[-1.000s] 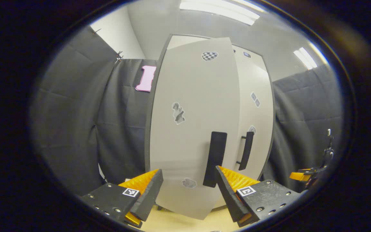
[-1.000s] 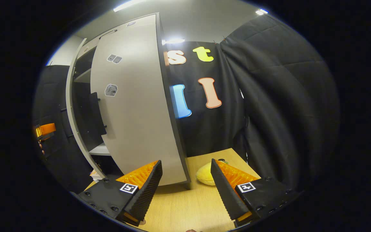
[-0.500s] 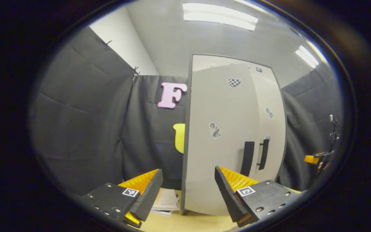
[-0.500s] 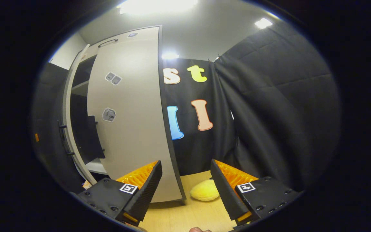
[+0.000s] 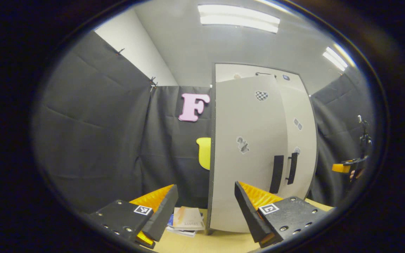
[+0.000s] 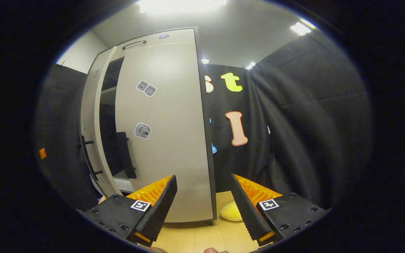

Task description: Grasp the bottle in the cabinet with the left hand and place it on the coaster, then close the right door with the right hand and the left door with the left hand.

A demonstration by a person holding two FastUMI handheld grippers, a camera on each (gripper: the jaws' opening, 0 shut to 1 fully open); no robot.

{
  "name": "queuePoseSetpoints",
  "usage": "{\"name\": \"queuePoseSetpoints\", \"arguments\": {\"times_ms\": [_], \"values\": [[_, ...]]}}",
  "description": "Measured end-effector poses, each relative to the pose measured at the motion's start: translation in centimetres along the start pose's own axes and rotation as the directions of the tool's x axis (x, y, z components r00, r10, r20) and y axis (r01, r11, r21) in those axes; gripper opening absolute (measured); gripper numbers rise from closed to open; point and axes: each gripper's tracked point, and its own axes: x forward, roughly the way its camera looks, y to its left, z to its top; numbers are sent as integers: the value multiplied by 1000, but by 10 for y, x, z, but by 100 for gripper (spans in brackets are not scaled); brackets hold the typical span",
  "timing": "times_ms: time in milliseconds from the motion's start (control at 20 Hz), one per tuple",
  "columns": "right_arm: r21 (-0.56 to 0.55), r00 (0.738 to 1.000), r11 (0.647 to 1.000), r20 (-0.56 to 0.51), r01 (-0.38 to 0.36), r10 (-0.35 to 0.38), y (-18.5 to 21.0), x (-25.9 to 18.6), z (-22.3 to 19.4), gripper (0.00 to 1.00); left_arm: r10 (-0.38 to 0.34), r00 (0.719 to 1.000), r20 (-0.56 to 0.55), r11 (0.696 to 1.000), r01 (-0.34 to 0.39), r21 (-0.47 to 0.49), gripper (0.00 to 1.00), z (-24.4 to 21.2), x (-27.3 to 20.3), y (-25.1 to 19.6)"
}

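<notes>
Closing step: left door [image 5: 244, 154] is not yet shut; it stands ajar in front of the left gripper [image 5: 202, 207], past its right finger.
Doing it well: push flat on the panel near the handle [image 5: 277, 174], the free edge, slowly, until it seats.
Axis: door tall and upright, long axis vertical; its face is turned toward the fingers.
Right door [image 6: 167, 133]: ahead of the right gripper [image 6: 202, 207], above its left finger, seemingly shut.
Fingers: both pairs spread wide, holding nothing.
Cabinet [image 6: 93, 105]: a dark gap shows between the doors.
</notes>
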Motion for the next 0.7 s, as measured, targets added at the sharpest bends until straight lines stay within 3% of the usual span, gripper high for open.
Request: {"name": "queuePoseSetpoints", "arguments": {"times_ms": [50,100,150,200,250,300,350,450,700], "values": [[3,1000,1000,-23,-9,9,8,0,-6,96,-15,1000,-8,1000,15,-11,93,-1,-2,-3],[1,999,1000,-36,-24,24,16,1,-9,92,-28,999,-17,999,27,-30,93,-3,-3,-8],[-3,998,1000,-53,-30,30,23,2,-13,96,-33,999,-30,998,32,-47,100,-8,-3,-13],[-6,997,1000,-66,-30,29,26,2,-16,92,-35,998,-43,999,33,-43,100,-10,-5,-15],[-7,997,1000,-76,-26,25,30,2,-17,96,-25,998,-55,1000,24,-20,100,-12,-7,-11],[-5,997,1000,-80,-24,23,33,1,-17,92,-10,998,-66,1000,11,13,94,-14,-8,-6],[3,997,1000,-81,-17,17,36,1,-17,96,1,997,-77,999,2,42,99,-15,-9,1],[27,998,1000,-68,-6,8,41,0,-13,96,8,996,-92,997,-1,72,100,-15,-14,7],[38,998,999,-59,-3,5,62,-7,-16,96,12,996,-89,999,-8,39,100,-14,-19,12]]}}
